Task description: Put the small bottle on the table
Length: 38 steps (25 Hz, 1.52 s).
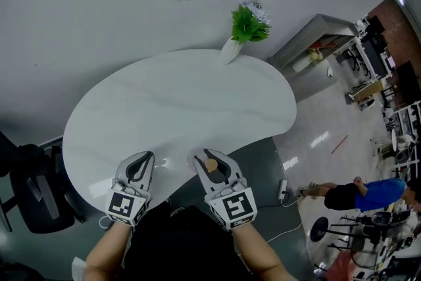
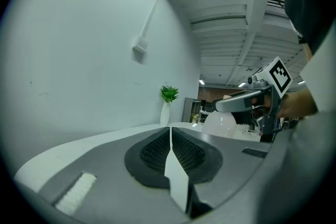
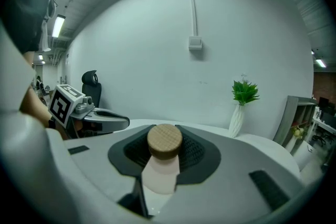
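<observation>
A small pale bottle [image 3: 160, 173] with a round wooden cap [image 3: 165, 140] stands upright between the jaws of my right gripper [image 3: 164, 157], which is shut on it. In the head view the cap of that bottle [image 1: 210, 164] shows between the jaws of the right gripper [image 1: 214, 164], over the near edge of the white table [image 1: 177, 108]. My left gripper [image 1: 138, 166] hangs beside it to the left, also over the near edge. Its jaws [image 2: 170, 149] are pressed together with nothing between them.
A white vase with a green plant [image 1: 245, 29] stands at the table's far edge by the wall. A black chair [image 1: 33, 187] is at the left of the table. A person in blue [image 1: 365, 194] is on the floor at the right, among stands and desks.
</observation>
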Tool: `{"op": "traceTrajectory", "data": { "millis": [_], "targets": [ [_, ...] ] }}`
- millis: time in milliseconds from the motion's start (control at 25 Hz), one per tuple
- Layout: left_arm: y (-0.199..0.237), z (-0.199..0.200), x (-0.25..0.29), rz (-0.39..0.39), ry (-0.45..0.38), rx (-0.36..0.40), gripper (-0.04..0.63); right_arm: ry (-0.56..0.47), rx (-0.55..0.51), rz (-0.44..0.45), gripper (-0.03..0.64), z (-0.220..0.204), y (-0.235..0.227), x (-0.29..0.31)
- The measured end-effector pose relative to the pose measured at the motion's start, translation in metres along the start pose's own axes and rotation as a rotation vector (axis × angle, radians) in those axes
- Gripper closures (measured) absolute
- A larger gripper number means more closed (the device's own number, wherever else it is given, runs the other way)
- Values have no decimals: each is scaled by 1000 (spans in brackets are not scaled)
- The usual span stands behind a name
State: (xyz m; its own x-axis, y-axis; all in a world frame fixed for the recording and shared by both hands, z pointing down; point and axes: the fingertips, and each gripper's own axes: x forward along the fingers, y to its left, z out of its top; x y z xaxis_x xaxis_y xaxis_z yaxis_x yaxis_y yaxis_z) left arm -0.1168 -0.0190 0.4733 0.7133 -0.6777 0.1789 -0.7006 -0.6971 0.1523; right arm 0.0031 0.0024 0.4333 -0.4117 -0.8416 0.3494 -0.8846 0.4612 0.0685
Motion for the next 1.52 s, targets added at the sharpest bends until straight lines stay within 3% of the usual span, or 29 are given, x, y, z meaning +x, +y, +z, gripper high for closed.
{"op": "traceTrajectory", "data": {
  "millis": [400,880,1520],
  "targets": [
    [-10,7,31,-31,7,5,581,-4,-4,2,515,5,-28,16],
    [-9,27,46,122,-16,7,581,-15,-41,104,515,1,-61,32],
    [-9,24,51,190,14,10,581,2,-57,137,515,-20,-89,57]
  ]
}}
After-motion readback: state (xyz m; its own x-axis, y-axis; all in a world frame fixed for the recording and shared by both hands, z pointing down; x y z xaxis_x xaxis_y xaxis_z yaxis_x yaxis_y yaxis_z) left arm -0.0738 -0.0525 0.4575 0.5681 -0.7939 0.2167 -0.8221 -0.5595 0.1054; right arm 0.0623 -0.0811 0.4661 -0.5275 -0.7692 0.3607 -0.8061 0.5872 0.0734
